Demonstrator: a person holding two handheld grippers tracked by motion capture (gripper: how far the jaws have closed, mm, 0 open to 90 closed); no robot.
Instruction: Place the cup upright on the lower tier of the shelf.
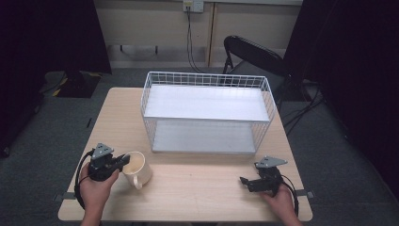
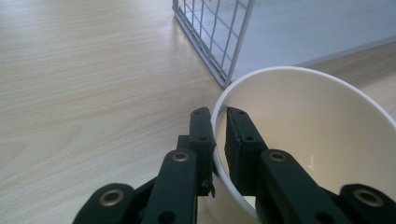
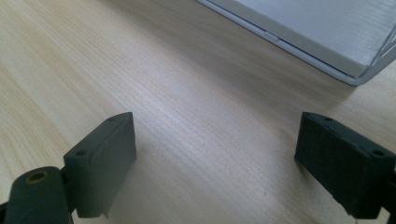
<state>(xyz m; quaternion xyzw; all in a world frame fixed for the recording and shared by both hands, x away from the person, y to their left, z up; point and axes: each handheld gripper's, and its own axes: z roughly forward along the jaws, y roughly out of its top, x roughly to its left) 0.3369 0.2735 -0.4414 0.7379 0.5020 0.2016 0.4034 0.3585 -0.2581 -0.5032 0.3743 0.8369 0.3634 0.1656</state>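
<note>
One wooden table (image 1: 197, 188) carries one white wire shelf rack (image 1: 207, 110) with two flat shelves. One cream mug (image 1: 136, 168) sits just in front of the rack's left corner. Two black grippers are on the near side of the rack: the left gripper (image 1: 123, 162) and the right gripper (image 1: 245, 181). One black folding chair (image 1: 251, 54) stands behind the rack.

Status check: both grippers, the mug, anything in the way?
Left gripper shut on mug rim, one jaw inside. Right gripper open, empty, over bare table. Wire rack behind mug.
</note>
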